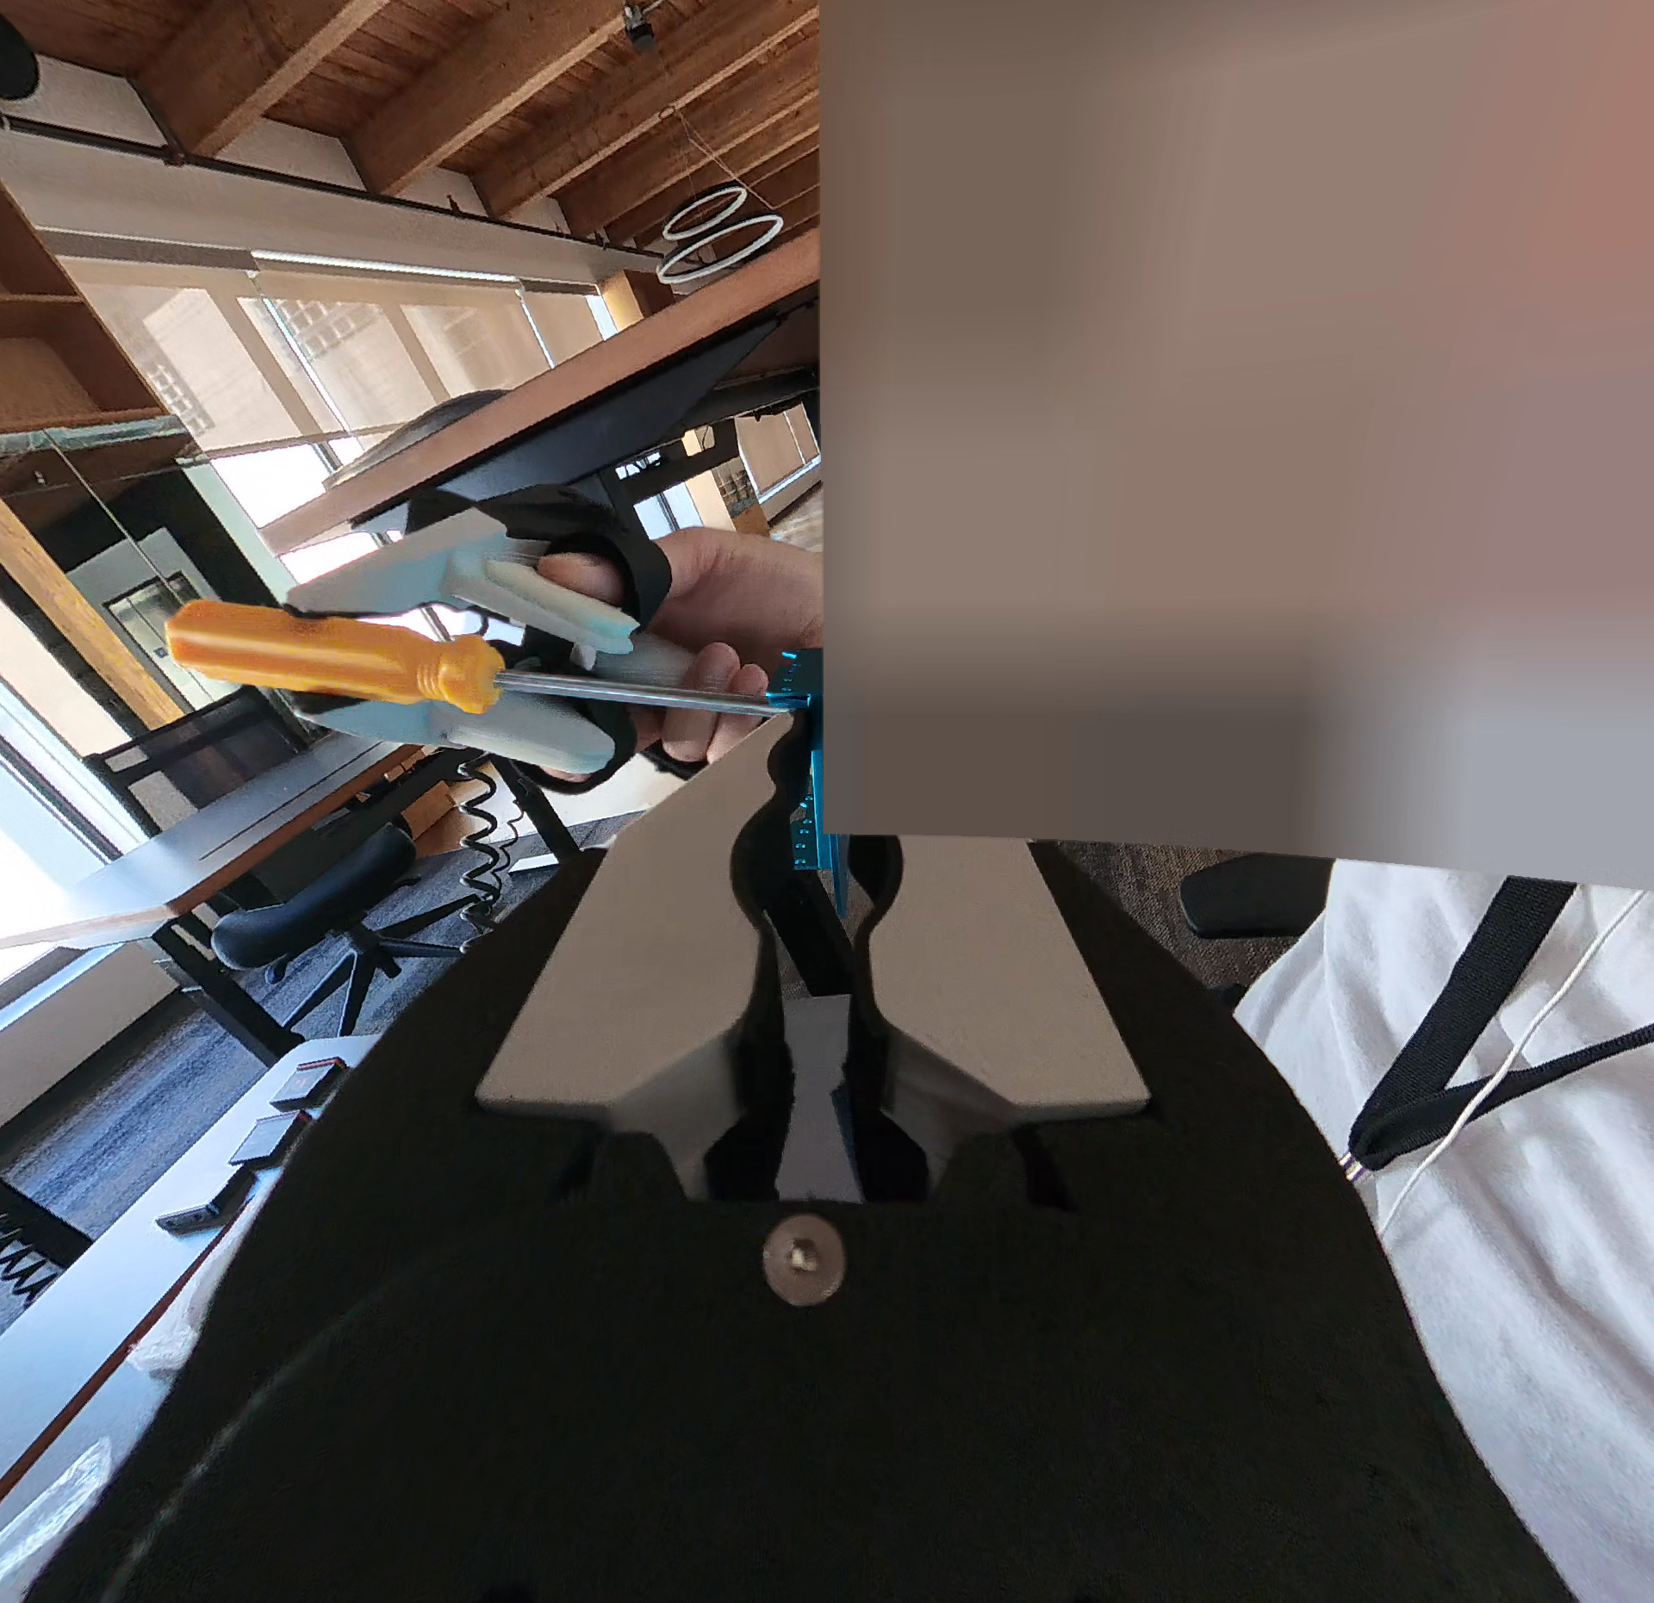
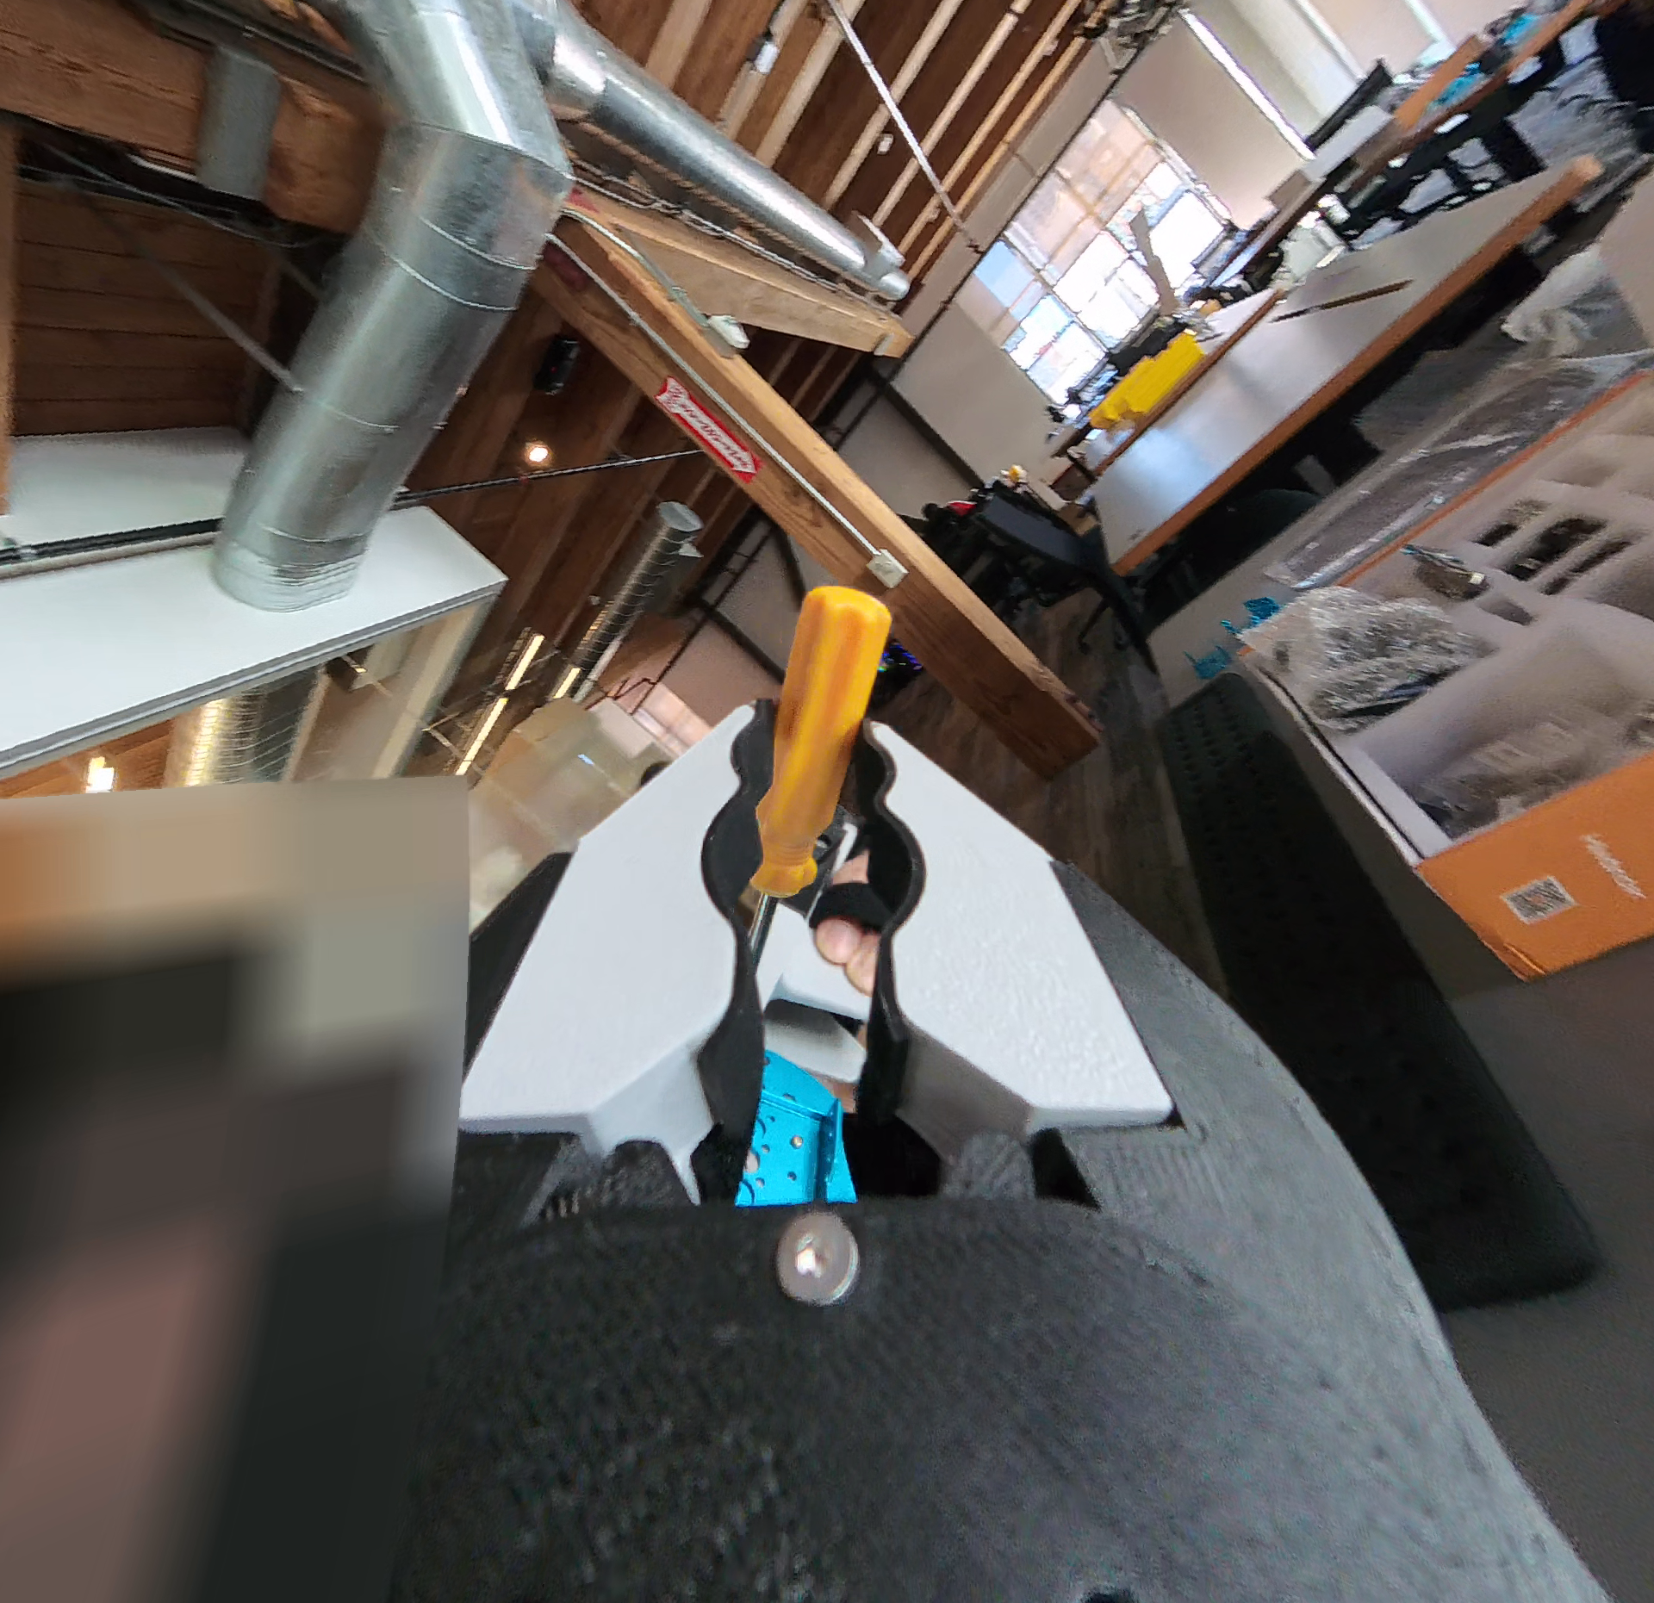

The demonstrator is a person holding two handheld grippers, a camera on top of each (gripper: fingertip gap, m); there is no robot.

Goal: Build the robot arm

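Note:
My left gripper (image 1: pixel 819 844) is shut on a blue perforated metal part (image 1: pixel 803 826), held upright between its black pads. In the left wrist view my right gripper (image 1: pixel 309 656) sits to the left, held by a hand (image 1: pixel 716 593). It is shut on an orange-handled screwdriver (image 1: pixel 340 656), whose steel shaft runs right and touches the top of the blue part. In the right wrist view my right gripper (image 2: pixel 816 730) grips the orange screwdriver (image 2: pixel 832 665) by its handle. The blue part (image 2: pixel 788 1148) shows below, between the finger bases. The screwdriver tip is hidden there.
A person in a white shirt (image 1: pixel 1477 1247) is close at the right. An orange cardboard box (image 2: pixel 1539 853) with a white foam tray of parts lies at the right, beside a black perforated panel (image 2: pixel 1342 978). Desks (image 1: pixel 224 844) and a black chair (image 1: pixel 313 925) stand behind. The tips of one gripper are about 12 cm away from the tips of the other.

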